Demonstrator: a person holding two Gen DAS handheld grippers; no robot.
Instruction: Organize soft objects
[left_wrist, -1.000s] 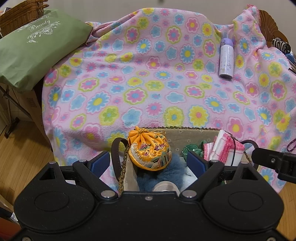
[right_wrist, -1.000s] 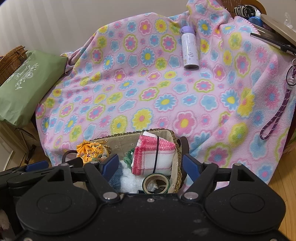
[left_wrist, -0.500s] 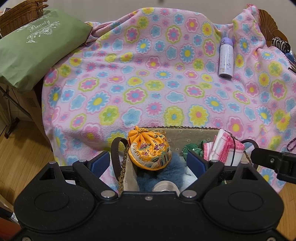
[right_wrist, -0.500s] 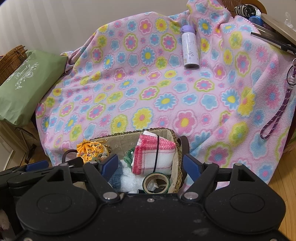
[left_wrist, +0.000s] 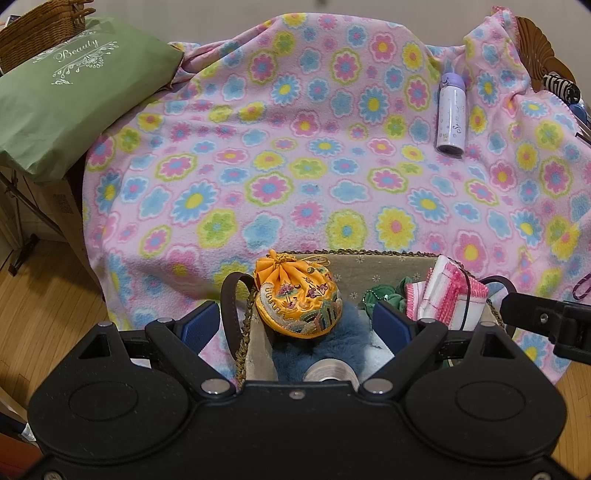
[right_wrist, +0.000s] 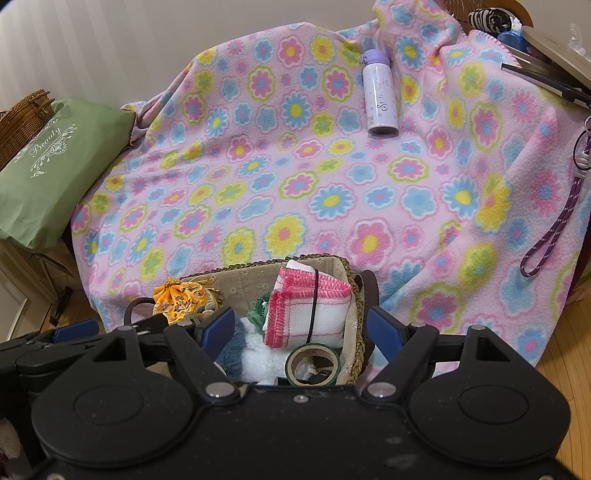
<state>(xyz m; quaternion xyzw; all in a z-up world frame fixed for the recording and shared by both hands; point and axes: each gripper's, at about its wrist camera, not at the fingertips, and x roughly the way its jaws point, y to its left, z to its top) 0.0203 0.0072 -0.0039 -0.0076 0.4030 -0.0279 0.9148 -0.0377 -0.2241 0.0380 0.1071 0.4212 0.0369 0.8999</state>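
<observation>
**Woven basket of soft things under two open claws**

Pink fleece blanket (left_wrist: 295, 155) printed with bright flowers covers the table. At its near edge stands a woven straw basket (right_wrist: 354, 291) with a beige lining. Inside lie an orange embroidered drawstring pouch (left_wrist: 299, 299), a folded white cloth with pink crochet trim (right_wrist: 310, 314), a blue-grey fluffy piece (left_wrist: 317, 350) and a roll of green tape (right_wrist: 314, 365).

Above the pouch hangs the left claw (left_wrist: 295, 325), jaws wide apart, gripping nothing. Over the folded cloth hangs the right claw (right_wrist: 301, 326); its jaws have just been opening and the pads press on nothing.

Farther back on the blanket lies a lilac bottle (right_wrist: 380, 96). A green bag (left_wrist: 66, 96) sits at the left.
</observation>
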